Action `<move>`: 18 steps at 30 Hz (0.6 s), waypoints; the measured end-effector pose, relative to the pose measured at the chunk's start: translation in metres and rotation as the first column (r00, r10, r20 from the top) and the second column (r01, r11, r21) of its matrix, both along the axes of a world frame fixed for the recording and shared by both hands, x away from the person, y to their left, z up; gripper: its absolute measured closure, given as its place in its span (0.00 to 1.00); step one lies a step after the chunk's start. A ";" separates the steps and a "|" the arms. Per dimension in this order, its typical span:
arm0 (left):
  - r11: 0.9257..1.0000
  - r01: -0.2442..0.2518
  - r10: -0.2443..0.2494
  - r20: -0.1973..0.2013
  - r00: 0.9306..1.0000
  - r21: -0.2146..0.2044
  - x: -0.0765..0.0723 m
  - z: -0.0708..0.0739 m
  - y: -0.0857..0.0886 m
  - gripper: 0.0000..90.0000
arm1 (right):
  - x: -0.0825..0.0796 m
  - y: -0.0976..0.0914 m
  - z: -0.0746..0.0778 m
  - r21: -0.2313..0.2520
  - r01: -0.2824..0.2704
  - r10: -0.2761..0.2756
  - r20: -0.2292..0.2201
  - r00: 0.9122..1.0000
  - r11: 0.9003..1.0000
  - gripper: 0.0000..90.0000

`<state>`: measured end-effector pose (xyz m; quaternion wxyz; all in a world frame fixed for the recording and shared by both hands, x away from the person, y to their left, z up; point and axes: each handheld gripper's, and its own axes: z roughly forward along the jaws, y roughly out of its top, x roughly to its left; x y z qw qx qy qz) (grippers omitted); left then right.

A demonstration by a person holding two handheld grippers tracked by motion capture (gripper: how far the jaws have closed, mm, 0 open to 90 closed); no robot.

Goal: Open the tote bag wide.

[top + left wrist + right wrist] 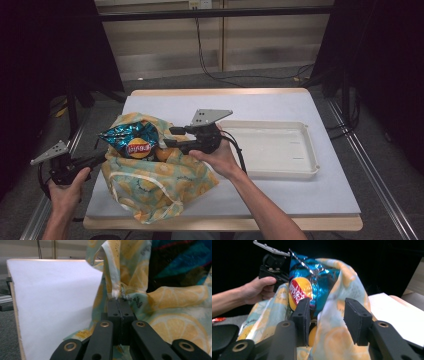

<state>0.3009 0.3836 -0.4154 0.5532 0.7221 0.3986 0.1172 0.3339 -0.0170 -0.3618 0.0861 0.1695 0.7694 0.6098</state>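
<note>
Bag (150, 175) is sitting lower left of the high view, overhanging the table's (280, 102) near edge. Left gripper (119, 301) is clamping the bag's rim, jaws together. Right gripper (169, 137) jaws are standing apart, straddling cloth at the mouth. Chips (132, 140) are poking out, bottom hidden. Tray (305, 150) at right is lying clear.
</note>
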 end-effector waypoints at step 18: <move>0.999 -0.040 0.041 -0.064 0.997 0.028 -0.003 -0.026 0.014 1.00 | 0.040 -0.020 -0.033 -0.073 0.197 -0.202 -0.082 0.976 0.978 1.00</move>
